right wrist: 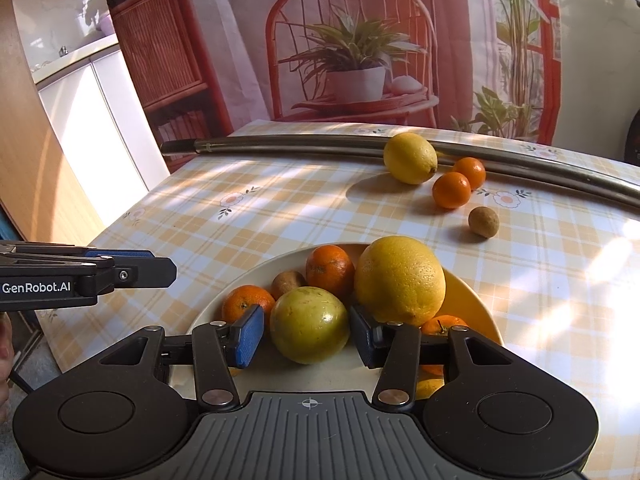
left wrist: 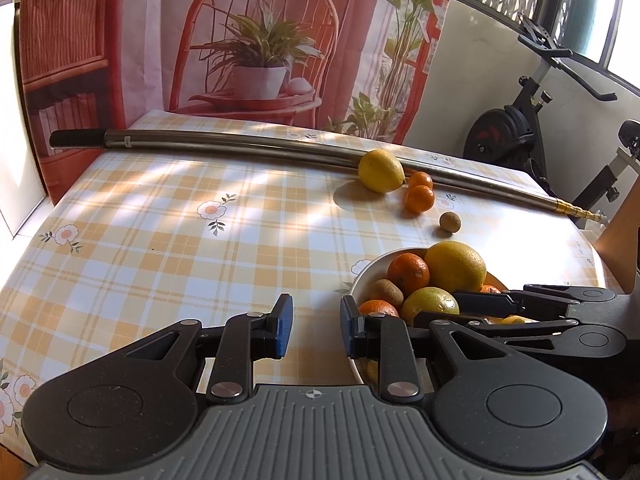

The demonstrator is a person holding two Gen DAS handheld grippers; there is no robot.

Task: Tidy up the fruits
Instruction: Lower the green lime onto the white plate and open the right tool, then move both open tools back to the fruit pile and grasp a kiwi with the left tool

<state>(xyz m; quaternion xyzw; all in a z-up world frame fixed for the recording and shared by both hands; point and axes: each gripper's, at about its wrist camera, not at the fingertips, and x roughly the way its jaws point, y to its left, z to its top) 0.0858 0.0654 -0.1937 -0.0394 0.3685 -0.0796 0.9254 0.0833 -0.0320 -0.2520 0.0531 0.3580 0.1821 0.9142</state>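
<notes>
Checked yellow-and-white tablecloth with flower prints (left wrist: 160, 220), covering the whole table. At its far edge a long grey metal pole with a black grip (left wrist: 240, 146), not a part of the task.

Near the front, a round cream plate (right wrist: 468, 296), already loaded: 1 big yellow citrus (right wrist: 400, 280), 1 round yellow-green fruit (right wrist: 310, 324), 3 orange mandarins (right wrist: 330, 266) (right wrist: 246, 302) (right wrist: 442, 324), and 1 brown kiwi (right wrist: 286, 282). Also something yellow under the right-hand linkage, too hidden to name.

Above the plate, the right gripper (right wrist: 307, 322), fingers spread on both sides of the yellow-green fruit. The right pad looks about touching, with a gap at the left pad, so probably no firm pinch. Impossible to tell whether about to clamp the fruit or let go.

Beside the left rim of the plate, the left gripper (left wrist: 316, 312), fingers spread and holding nothing, 1 finger over bare cloth and 1 over the rim.

Still outside on the cloth, well apart from the plate: 1 yellow lemon (right wrist: 410, 158) close against the pole, 2 small orange mandarins (right wrist: 451, 190) (right wrist: 470, 172) just beside it, and 1 small brown round fruit (right wrist: 483, 222) nearest the plate.

Judging from this, more than half done: at least 6 fruits gathered, 4 left to bring in, if the plate is the goal.
</notes>
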